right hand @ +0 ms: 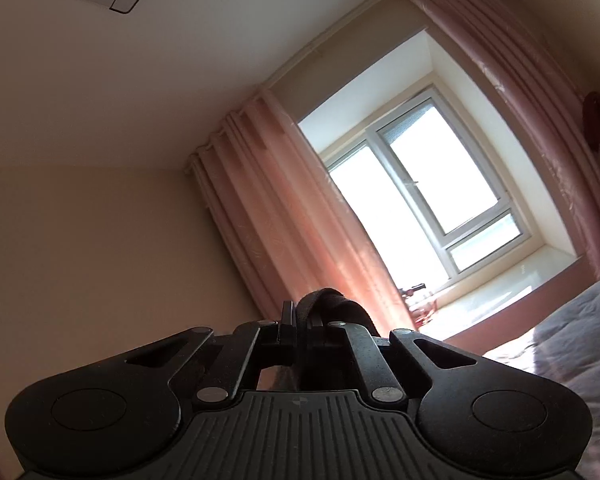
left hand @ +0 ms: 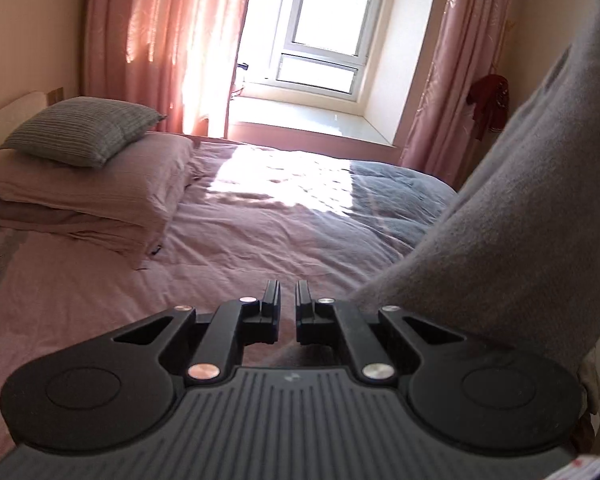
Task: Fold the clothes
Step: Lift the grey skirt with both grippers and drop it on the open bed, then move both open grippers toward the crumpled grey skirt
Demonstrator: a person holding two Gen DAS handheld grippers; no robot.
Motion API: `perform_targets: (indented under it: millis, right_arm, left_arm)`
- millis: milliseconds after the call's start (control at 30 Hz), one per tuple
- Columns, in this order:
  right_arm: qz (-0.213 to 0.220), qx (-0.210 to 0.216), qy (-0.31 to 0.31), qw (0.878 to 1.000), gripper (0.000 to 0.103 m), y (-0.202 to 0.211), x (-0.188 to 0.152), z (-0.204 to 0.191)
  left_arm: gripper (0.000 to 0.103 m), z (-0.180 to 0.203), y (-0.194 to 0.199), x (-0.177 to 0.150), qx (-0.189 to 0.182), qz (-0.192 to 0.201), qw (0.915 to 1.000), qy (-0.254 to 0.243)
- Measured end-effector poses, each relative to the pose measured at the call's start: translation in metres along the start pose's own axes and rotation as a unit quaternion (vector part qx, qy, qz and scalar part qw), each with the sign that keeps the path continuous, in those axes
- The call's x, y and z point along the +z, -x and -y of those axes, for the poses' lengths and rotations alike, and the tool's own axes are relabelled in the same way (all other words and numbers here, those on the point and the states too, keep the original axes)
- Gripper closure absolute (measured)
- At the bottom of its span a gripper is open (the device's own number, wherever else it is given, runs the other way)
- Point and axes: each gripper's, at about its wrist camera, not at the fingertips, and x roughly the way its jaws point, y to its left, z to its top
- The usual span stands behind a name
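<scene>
Hanging beside the empty, nearly closed left tongs [left hand: 288,292], the grey garment [left hand: 520,220] is clenched by the right tongs [right hand: 296,312].

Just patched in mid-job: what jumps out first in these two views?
The bright window between pink curtains floods the bed with sun. At the right of the left wrist view a grey sweater hangs in the air. The right gripper pinches a dark fold of fabric, aimed up toward the ceiling.

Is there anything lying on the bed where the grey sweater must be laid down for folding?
Nothing visible: the sheet under the hanging grey sweater is bare; the pillows lie far to the left.
</scene>
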Motion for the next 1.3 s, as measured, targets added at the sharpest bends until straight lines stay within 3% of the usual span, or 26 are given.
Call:
perform_targets:
  millis: [100,167,200,233,267,300,367,467,533,567,667,800,933,1300]
  right_arm:
    - [-0.032,0.077,-0.015,0.996,0.102,-0.054,-0.013,-0.04]
    - [-0.115,0.136,-0.026,0.984,0.094,-0.095,-0.029,-0.073]
    - [-0.17,0.159,-0.022,0.972,0.066,-0.113,-0.04,-0.094]
    - [-0.222,0.171,-0.01,0.96,0.032,-0.126,-0.057,-0.104]
    - [-0.247,0.16,0.001,0.956,0.026,-0.134,-0.07,-0.116]
    - [-0.263,0.138,0.015,0.955,0.026,-0.138,-0.087,-0.125]
    - [-0.319,0.112,0.036,0.941,0.026,-0.131,-0.127,-0.13]
    - [-0.386,0.059,0.043,0.92,0.026,-0.099,-0.193,-0.119]
    - [-0.431,0.025,0.049,0.901,0.026,-0.079,-0.232,-0.107]
    - [-0.454,0.001,0.053,0.889,0.026,-0.05,-0.257,-0.094]
    - [-0.497,-0.05,0.068,0.863,0.026,-0.003,-0.301,-0.097]
    - [-0.525,-0.09,0.091,0.841,0.026,0.03,-0.331,-0.088]
    - [-0.531,-0.098,0.105,0.835,0.026,0.06,-0.345,-0.087]
    - [-0.544,-0.082,0.114,0.828,0.026,0.092,-0.342,-0.086]
  left_arm:
    - [0.097,-0.028,0.027,-0.009,0.015,0.001,0.9998,0.012]
    - [0.092,-0.04,0.04,-0.019,0.022,-0.004,0.9995,0.02]
    - [0.091,-0.045,0.043,-0.025,0.028,-0.008,0.9993,0.025]
    - [0.089,-0.05,0.047,-0.032,0.036,-0.013,0.9988,0.031]
    - [0.089,-0.056,0.051,-0.04,0.046,-0.021,0.998,0.038]
    - [0.087,-0.066,0.056,-0.051,0.062,-0.032,0.9964,0.048]
    - [0.08,-0.082,0.063,-0.071,0.095,-0.058,0.9914,0.069]
    - [0.079,-0.106,0.078,-0.106,0.139,-0.104,0.9801,0.097]
    - [0.075,-0.114,0.088,-0.126,0.169,-0.137,0.9708,0.102]
    - [0.074,-0.116,0.091,-0.135,0.178,-0.149,0.9676,0.099]
    - [0.068,-0.106,0.097,-0.152,0.189,-0.171,0.9627,0.09]
    - [0.063,-0.083,0.1,-0.162,0.189,-0.18,0.962,0.08]
    - [0.06,-0.061,0.103,-0.172,0.19,-0.183,0.9626,0.061]
    - [0.059,-0.016,0.117,-0.198,0.193,-0.189,0.9615,0.051]
